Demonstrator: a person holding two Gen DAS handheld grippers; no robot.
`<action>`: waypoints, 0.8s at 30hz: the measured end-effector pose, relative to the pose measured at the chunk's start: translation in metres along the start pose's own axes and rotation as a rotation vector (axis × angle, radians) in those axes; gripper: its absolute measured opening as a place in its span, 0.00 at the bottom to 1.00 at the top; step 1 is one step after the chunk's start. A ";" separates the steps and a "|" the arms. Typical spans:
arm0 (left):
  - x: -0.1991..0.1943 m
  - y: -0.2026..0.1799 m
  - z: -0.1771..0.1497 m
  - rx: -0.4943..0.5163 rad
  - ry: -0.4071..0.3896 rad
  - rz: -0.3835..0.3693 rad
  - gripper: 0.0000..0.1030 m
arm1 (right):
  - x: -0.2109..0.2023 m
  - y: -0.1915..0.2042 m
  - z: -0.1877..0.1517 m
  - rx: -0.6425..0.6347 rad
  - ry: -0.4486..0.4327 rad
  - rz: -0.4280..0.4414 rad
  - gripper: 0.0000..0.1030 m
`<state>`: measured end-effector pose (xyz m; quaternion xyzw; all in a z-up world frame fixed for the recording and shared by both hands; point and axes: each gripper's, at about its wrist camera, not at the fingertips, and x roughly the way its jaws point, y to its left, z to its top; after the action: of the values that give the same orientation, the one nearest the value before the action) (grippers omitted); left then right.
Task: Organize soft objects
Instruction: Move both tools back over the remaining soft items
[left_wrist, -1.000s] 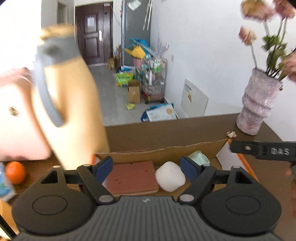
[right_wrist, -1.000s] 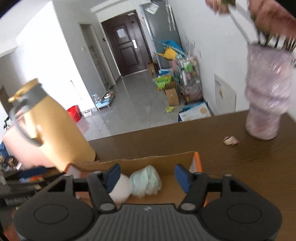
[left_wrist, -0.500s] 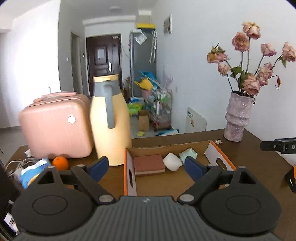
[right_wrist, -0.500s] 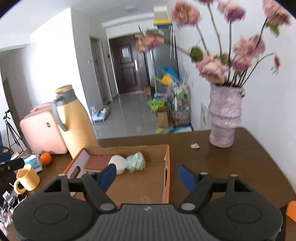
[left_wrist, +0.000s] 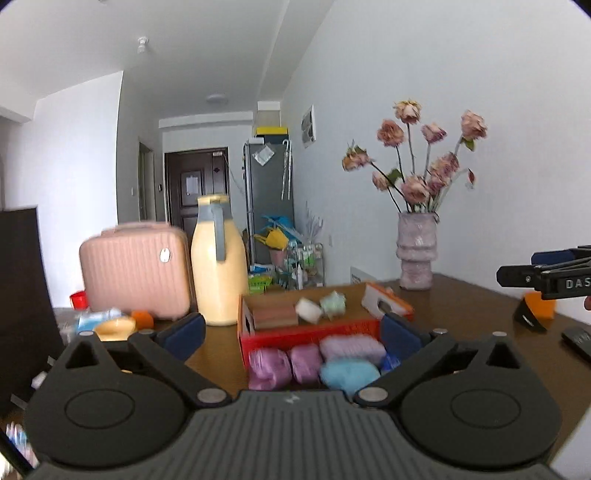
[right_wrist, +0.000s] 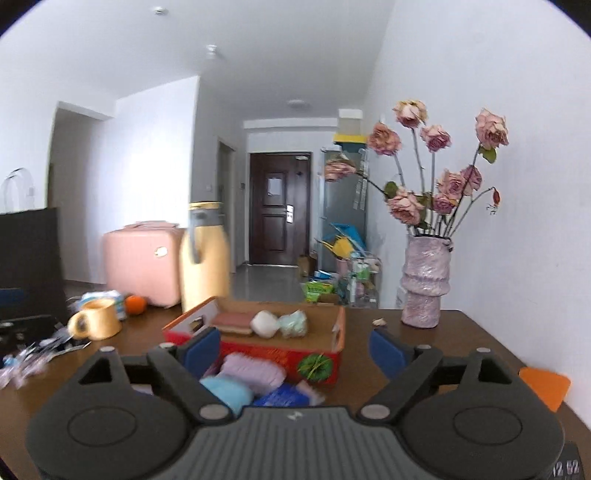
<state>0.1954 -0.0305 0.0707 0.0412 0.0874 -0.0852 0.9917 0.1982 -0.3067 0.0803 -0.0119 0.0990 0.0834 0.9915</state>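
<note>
A cardboard box (left_wrist: 310, 334) with a red front holds a brown sponge (left_wrist: 275, 315), a white ball (left_wrist: 308, 309) and a pale green wad (left_wrist: 333, 302). On the table in front of it lie purple bundles (left_wrist: 267, 363), a lilac one (left_wrist: 351, 347) and a light blue one (left_wrist: 349, 373). My left gripper (left_wrist: 291, 334) hovers behind this pile, jaws opening, gripping nothing. My right gripper (right_wrist: 293, 350) is also opening and empty, with the lilac bundle (right_wrist: 255, 371), light blue bundle (right_wrist: 227, 393) and box (right_wrist: 340, 328) ahead of it.
A yellow jug (left_wrist: 218, 266) and a pink suitcase (left_wrist: 135, 269) stand left of the box. A vase of dried roses (right_wrist: 424, 284) stands at the back right. A yellow mug (right_wrist: 98, 319) and an orange (right_wrist: 135, 304) sit at the left. An orange-black object (left_wrist: 535, 310) lies on the right.
Both grippers have drawn well back from the box, which now looks small. The pile of soft bundles has come into view in front of it. Both pairs of jaws stand wider.
</note>
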 end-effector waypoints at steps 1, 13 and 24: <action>-0.009 -0.002 -0.008 -0.003 0.008 0.002 1.00 | -0.011 0.006 -0.008 -0.007 -0.002 0.008 0.87; -0.062 -0.012 -0.069 -0.010 0.099 -0.011 1.00 | -0.077 0.056 -0.086 -0.127 0.041 0.073 0.88; -0.008 -0.016 -0.076 -0.024 0.194 -0.053 1.00 | -0.037 0.041 -0.089 -0.080 0.102 0.033 0.88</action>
<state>0.1719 -0.0373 -0.0031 0.0348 0.1852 -0.1061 0.9763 0.1383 -0.2757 0.0001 -0.0543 0.1460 0.1028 0.9824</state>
